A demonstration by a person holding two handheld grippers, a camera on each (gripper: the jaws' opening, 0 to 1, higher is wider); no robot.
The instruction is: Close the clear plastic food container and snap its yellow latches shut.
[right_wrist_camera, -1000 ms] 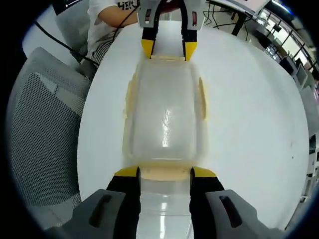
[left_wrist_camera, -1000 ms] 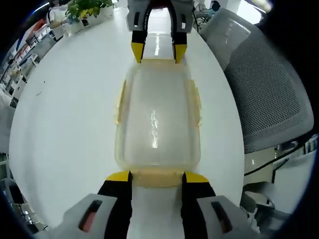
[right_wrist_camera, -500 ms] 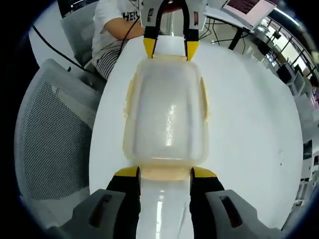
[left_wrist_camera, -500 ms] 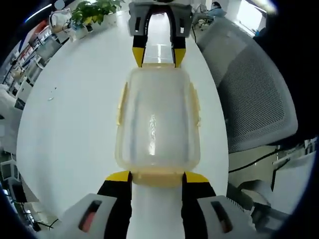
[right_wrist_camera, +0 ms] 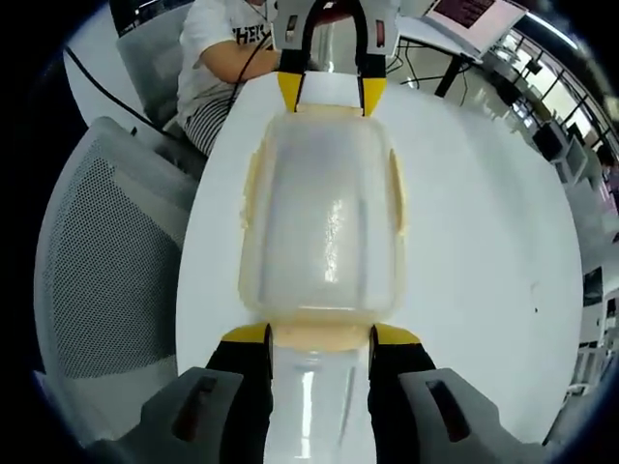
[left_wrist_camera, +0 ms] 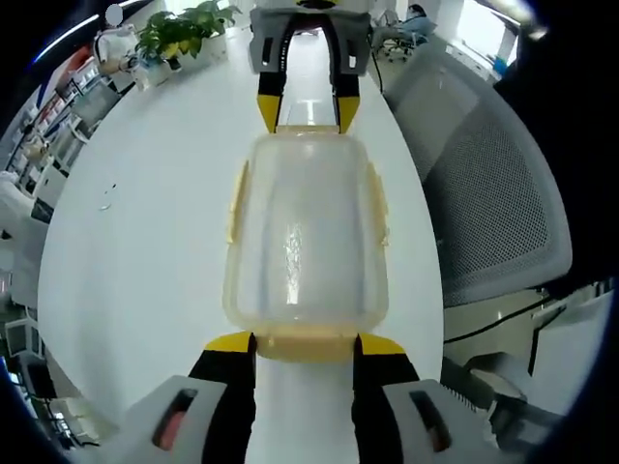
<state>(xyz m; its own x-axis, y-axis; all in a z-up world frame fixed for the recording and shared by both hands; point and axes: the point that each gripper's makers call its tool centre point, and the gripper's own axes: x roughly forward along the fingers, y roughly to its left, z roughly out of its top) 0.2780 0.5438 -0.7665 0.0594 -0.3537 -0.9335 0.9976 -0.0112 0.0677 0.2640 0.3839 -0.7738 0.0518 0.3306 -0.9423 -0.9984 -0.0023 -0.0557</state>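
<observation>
The clear plastic container (left_wrist_camera: 305,232) has its lid on and hangs above the white table, held at both ends. My left gripper (left_wrist_camera: 306,343) is shut on the pale yellow end latch nearest it. My right gripper (left_wrist_camera: 308,111) comes in from the top and clamps the opposite end latch. The right gripper view mirrors this: the container (right_wrist_camera: 324,222) runs from my right gripper (right_wrist_camera: 321,335) up to the left gripper (right_wrist_camera: 332,94). Yellow side latches (left_wrist_camera: 233,198) (right_wrist_camera: 397,188) lie along the long sides; I cannot tell whether they are snapped down.
A round white table (left_wrist_camera: 145,213) lies below. A grey mesh chair (left_wrist_camera: 484,184) stands at its edge, and potted plants (left_wrist_camera: 184,24) sit at the far side. A seated person in a white shirt (right_wrist_camera: 222,48) and another mesh chair (right_wrist_camera: 97,261) are close by.
Both grippers have risen together with the container between them, so the table now looks smaller and further below. The hold on both end latches is unchanged.
</observation>
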